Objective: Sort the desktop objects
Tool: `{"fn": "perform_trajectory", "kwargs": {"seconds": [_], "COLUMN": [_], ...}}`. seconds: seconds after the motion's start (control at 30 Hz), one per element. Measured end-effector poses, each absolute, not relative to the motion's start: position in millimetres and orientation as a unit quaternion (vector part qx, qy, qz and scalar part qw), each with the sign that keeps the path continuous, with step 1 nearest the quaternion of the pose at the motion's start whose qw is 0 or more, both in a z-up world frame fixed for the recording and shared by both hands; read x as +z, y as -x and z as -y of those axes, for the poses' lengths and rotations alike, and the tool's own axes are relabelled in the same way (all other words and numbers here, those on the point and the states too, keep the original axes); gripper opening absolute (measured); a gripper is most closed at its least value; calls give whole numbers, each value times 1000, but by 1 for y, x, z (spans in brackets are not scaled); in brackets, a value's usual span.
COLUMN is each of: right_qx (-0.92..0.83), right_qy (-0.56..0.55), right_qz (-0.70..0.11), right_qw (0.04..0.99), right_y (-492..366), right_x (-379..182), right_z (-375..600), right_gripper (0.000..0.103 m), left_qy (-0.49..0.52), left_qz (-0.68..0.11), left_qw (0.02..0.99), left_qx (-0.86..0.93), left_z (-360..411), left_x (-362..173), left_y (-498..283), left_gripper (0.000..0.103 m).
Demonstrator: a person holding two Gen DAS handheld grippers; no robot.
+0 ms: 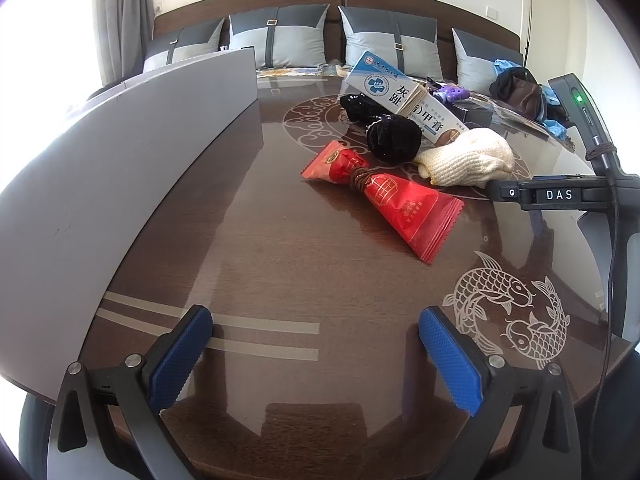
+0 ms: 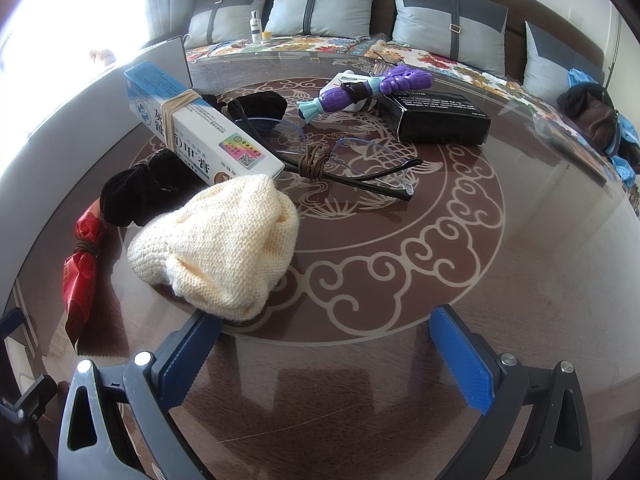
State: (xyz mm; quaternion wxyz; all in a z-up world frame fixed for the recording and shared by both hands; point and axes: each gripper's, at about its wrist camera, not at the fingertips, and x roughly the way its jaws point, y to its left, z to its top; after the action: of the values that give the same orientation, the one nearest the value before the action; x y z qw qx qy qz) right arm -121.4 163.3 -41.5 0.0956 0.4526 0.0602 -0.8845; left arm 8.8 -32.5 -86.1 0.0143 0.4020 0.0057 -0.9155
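Glossy brown table, grey cushions behind

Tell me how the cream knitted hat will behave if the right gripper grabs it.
The cream knitted hat looks soft and slumped, so it will probably sag and fold when lifted. Its ribbed yarn likely grips the open right gripper well, and it seems light.

Red packet, cream knit hat, black velvet pouch, purple toy, blue-white box.

Cream knit hat perhaps touching left finger.
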Motion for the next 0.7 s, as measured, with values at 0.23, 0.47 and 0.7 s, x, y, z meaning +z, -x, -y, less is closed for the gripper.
{"fn": "perform_trajectory", "kwargs": {"seconds": [0.23, 0.47, 0.7], "right_qx": [-885, -885, -885], "right_qy": [-453, -453, -453], "right_qz": [-60, -60, -60], "right_qw": [96, 96, 96], "right_y": [121, 122, 121], "right_x": [-42, -41, -42], "right_z": [-163, -163, -163], "right_gripper": [103, 103, 103], "left_qy": [-420, -450, -496], "left_qz": [-5, -100, -65], "left_qw": [9, -27, 40], "left_qx": [-907, -887, -865], "left_z": [34, 31, 6], "left_x": [-84, -57, -64], "left_y": [-5, 18, 111], "left_gripper": [103, 103, 103]}}
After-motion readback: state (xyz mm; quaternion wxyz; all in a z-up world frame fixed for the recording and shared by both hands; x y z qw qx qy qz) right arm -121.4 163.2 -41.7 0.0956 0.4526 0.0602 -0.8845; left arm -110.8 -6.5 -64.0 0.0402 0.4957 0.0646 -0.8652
